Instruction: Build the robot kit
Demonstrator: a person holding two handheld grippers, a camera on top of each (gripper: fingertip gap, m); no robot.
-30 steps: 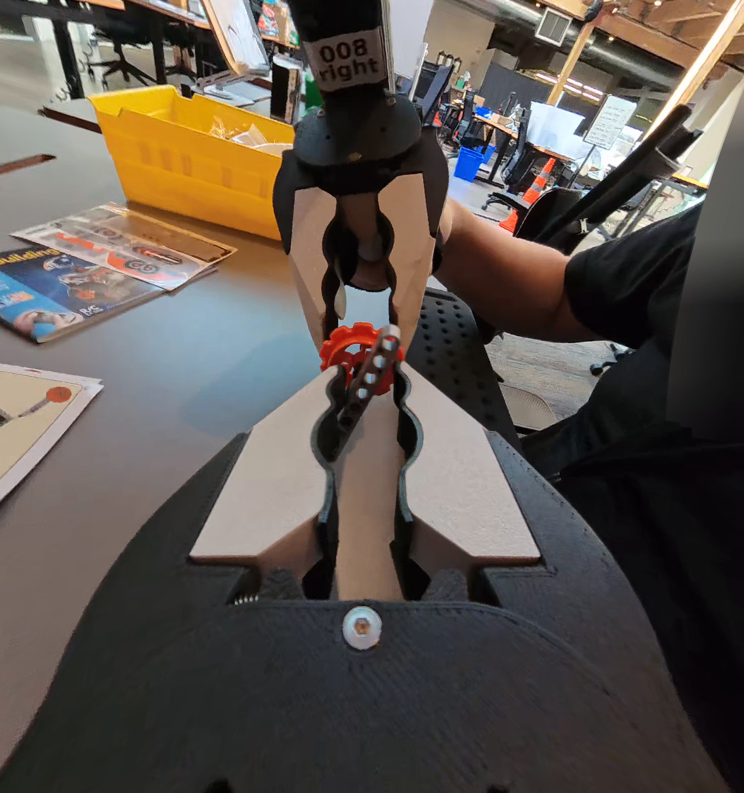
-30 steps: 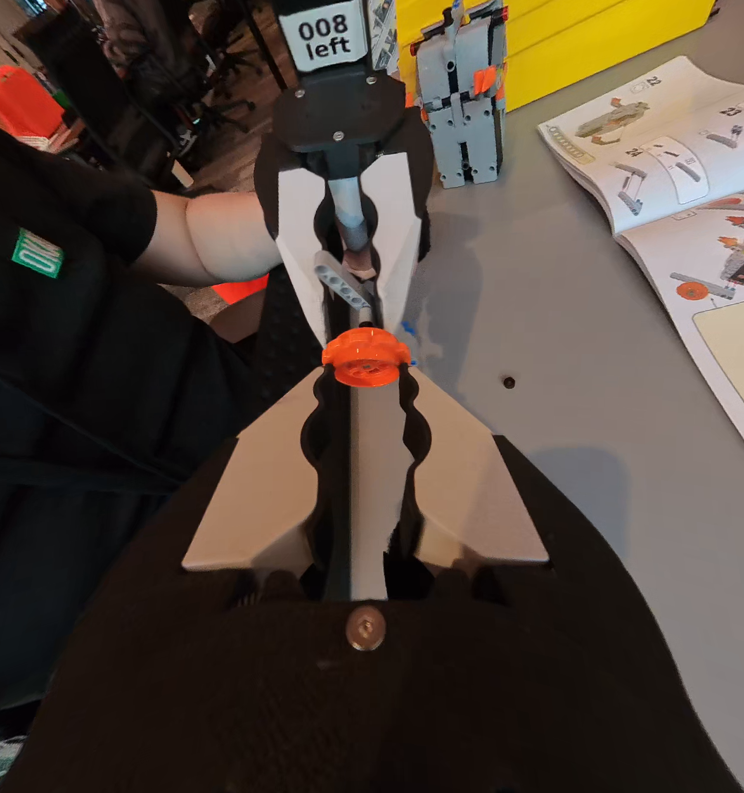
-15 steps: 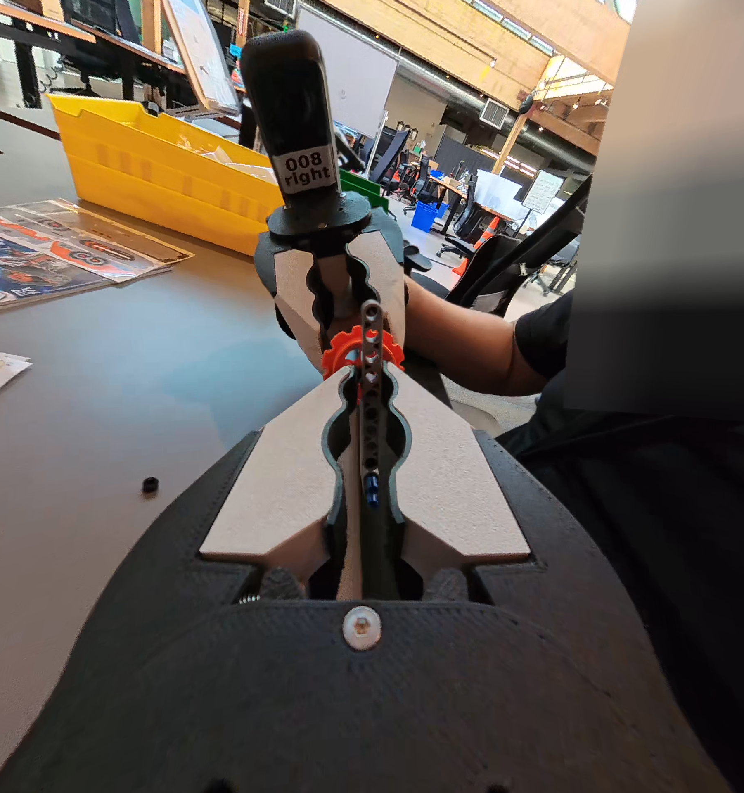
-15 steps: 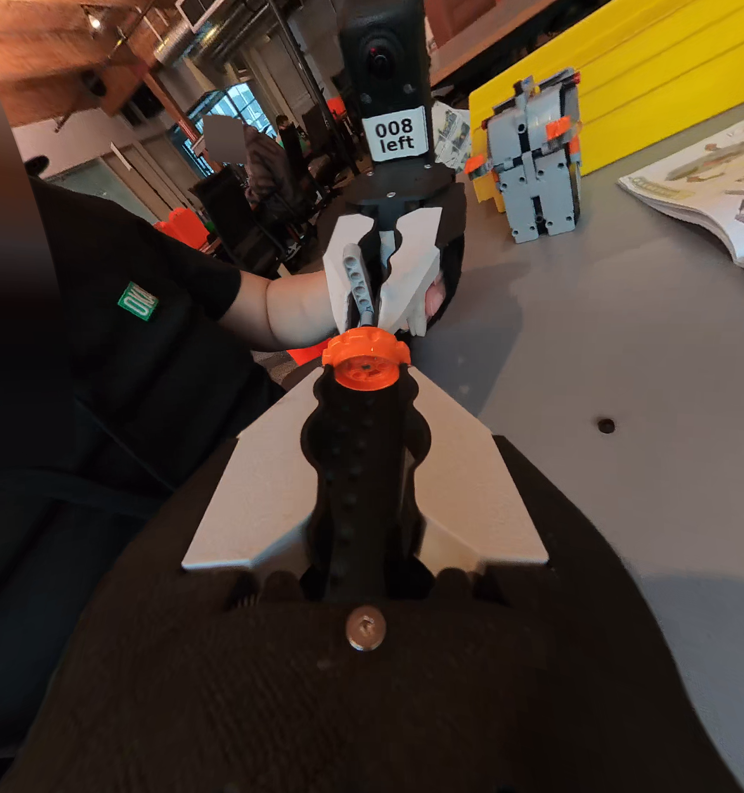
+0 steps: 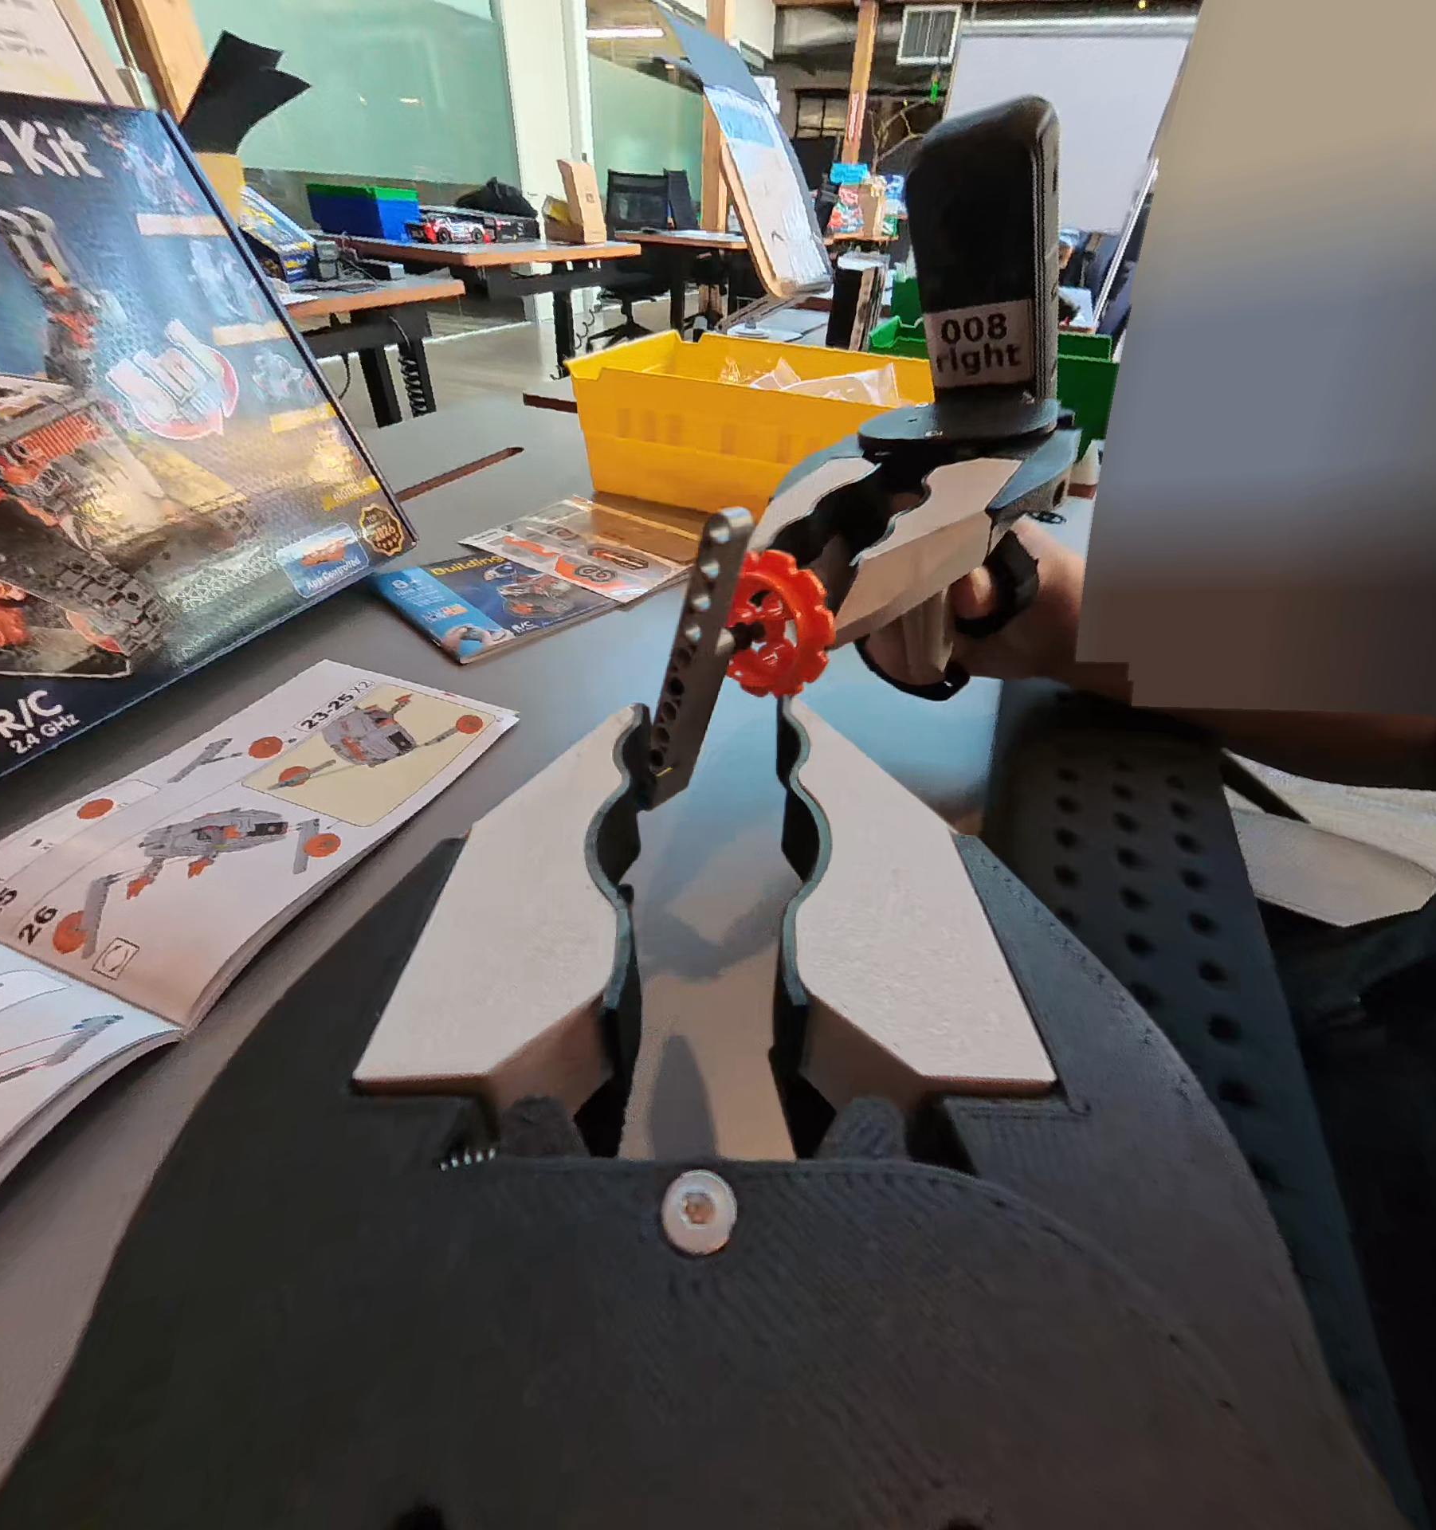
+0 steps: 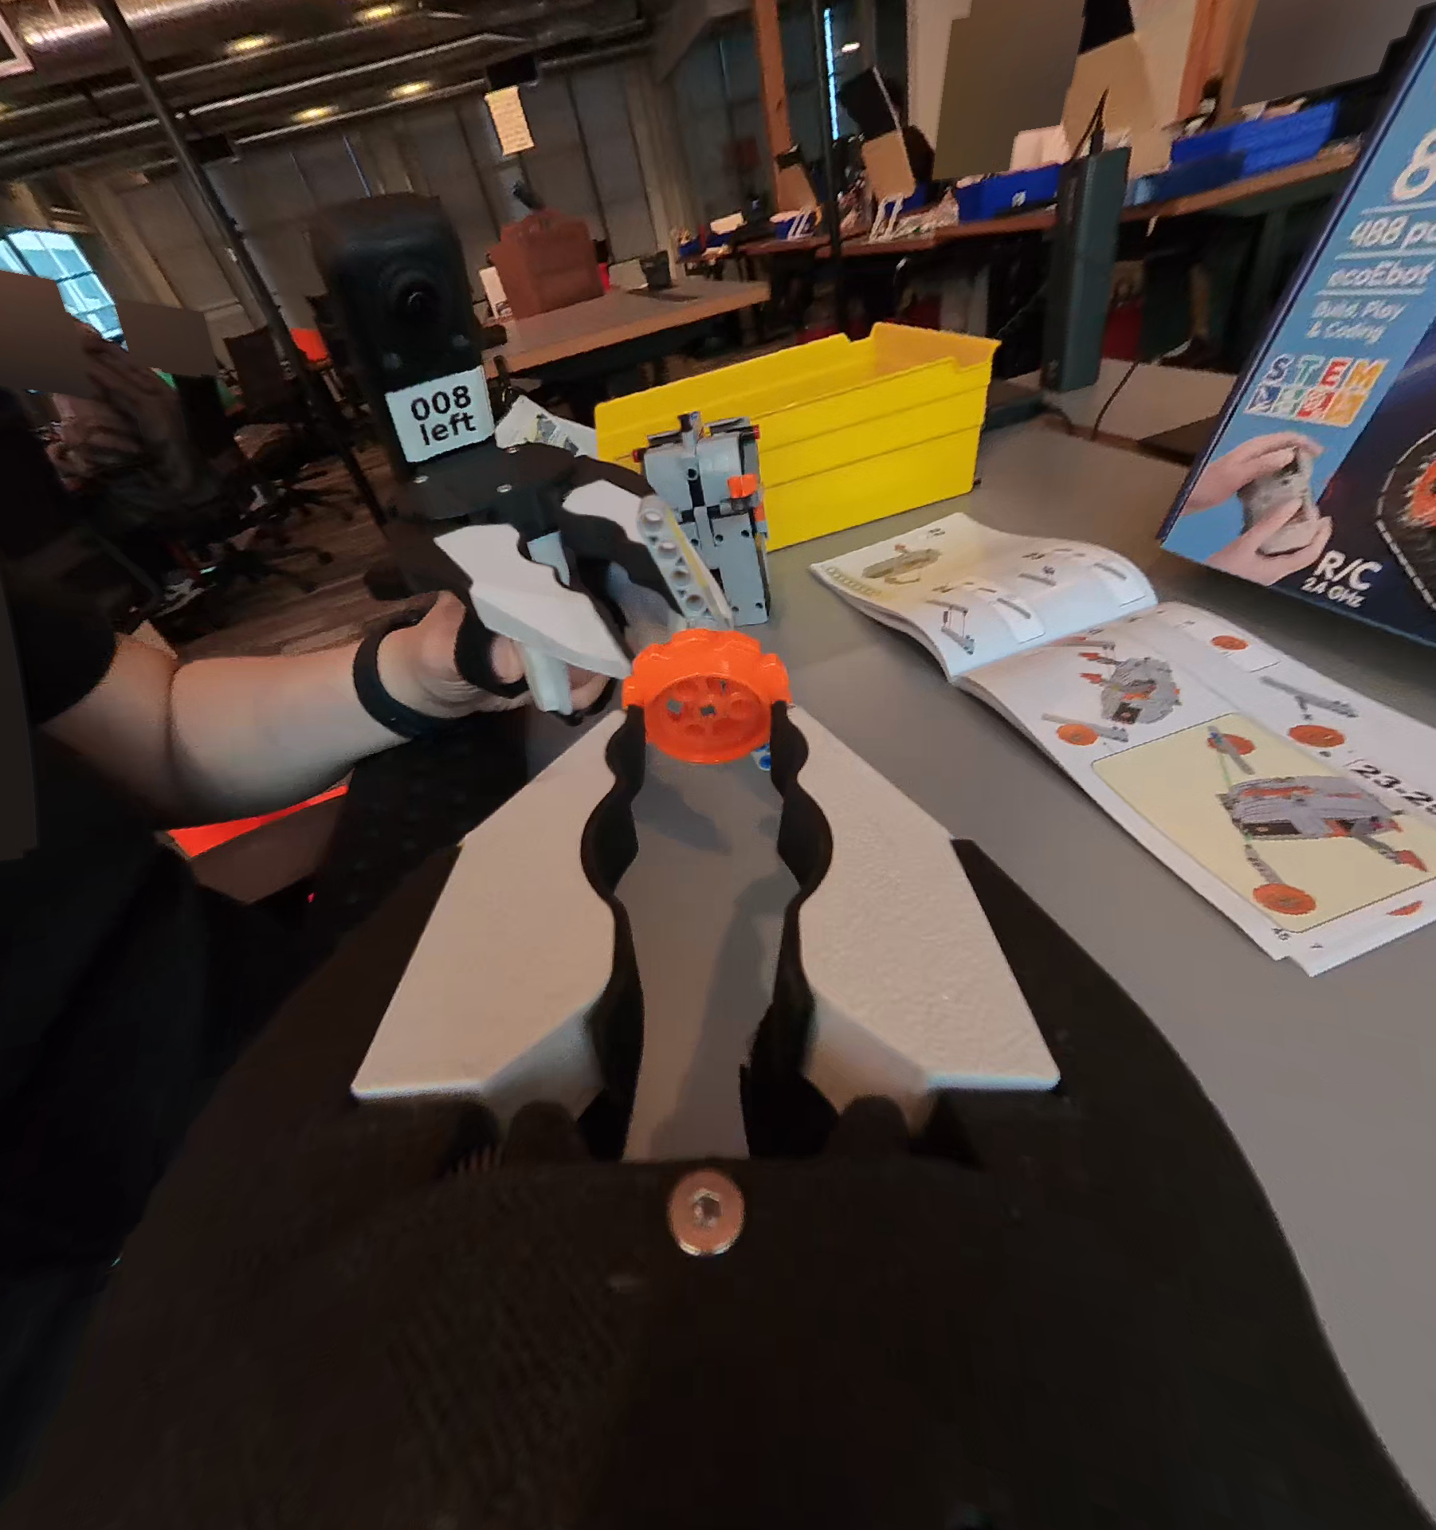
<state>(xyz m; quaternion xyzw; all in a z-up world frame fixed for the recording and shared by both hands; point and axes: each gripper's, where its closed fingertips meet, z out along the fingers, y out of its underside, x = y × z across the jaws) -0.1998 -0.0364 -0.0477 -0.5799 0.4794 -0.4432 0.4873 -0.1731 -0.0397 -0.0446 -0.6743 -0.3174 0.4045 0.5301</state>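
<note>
The left gripper (image 5: 708, 733) stands wide, with the grey perforated plastic beam (image 5: 696, 654) leaning on its left fingertip only. The beam is pinned to an orange toothed plastic wheel (image 6: 705, 694), which the right gripper (image 6: 705, 722) pinches between its tips above the near edge of the grey tabletop (image 6: 1112, 1035). An open instruction booklet (image 5: 201, 828) lies left, and a yellow plastic bin (image 5: 698, 430) sits farther back.

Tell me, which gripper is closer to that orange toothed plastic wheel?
Right. The right gripper pinches the orange toothed plastic wheel between its fingers; the left gripper sits just below, open, its left finger touching the grey holed beam pinned to the wheel.
</note>
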